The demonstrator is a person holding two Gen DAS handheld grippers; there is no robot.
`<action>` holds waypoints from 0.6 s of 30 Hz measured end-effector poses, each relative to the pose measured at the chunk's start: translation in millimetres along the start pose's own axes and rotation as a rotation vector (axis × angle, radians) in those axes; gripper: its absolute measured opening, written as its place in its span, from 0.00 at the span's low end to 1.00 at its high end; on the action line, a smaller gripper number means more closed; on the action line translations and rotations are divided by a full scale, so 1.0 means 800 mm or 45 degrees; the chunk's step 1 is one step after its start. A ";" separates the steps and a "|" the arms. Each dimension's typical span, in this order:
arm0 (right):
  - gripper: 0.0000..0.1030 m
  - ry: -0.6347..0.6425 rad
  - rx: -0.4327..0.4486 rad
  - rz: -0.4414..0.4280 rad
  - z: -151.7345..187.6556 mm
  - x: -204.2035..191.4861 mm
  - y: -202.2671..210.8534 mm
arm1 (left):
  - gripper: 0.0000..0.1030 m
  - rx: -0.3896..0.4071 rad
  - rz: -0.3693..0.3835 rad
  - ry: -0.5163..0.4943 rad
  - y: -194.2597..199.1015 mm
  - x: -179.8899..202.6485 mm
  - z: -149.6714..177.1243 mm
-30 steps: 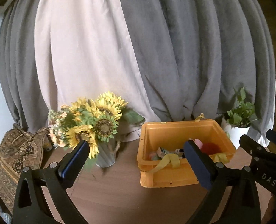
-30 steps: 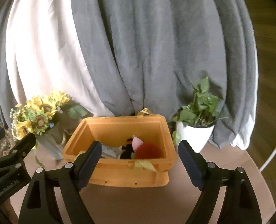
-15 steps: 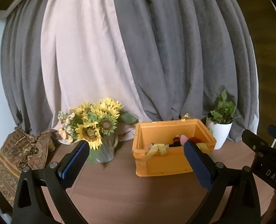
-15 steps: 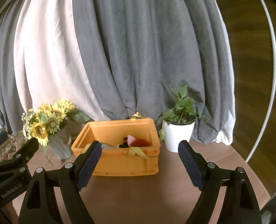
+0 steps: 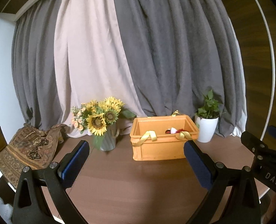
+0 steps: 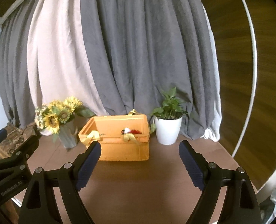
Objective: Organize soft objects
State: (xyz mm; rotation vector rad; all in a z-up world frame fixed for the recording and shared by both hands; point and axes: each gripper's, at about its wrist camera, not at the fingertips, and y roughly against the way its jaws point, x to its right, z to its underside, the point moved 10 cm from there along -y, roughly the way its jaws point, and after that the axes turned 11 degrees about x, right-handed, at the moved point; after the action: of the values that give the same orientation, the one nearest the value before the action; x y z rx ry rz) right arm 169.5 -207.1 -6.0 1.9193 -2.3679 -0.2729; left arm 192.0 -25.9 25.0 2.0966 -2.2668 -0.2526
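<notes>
An orange crate (image 5: 157, 148) with yellow ribbon handles stands on the round brown table (image 5: 130, 184); it also shows in the right wrist view (image 6: 119, 149). A red and pink soft toy (image 5: 175, 130) peeks over its rim, also in the right wrist view (image 6: 131, 131). My left gripper (image 5: 137, 165) is open and empty, well short of the crate. My right gripper (image 6: 139, 165) is open and empty, also back from the crate. Each gripper shows at the edge of the other's view.
A vase of sunflowers (image 5: 102, 123) stands left of the crate. A white pot with a green plant (image 5: 207, 128) stands right of it. A patterned cloth (image 5: 29, 149) hangs over the table's left edge. Grey and pale curtains (image 5: 138, 56) hang behind.
Both grippers have pulled back and away from the crate, which now looks smaller and farther. Both stay open and empty.
</notes>
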 end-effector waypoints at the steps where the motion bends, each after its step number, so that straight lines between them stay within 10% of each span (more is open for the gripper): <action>1: 0.85 -0.001 0.003 -0.003 0.001 0.002 0.009 | 1.00 0.002 -0.003 0.000 0.012 0.001 0.001; 18: 0.86 -0.013 0.039 -0.034 0.011 0.025 0.123 | 1.00 0.027 0.001 0.033 0.123 0.004 0.012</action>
State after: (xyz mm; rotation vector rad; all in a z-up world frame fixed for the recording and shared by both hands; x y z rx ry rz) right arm 69.3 -206.2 3.1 1.9683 -2.3680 -0.2502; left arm 93.2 -21.1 30.4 2.0967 -2.2655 -0.2009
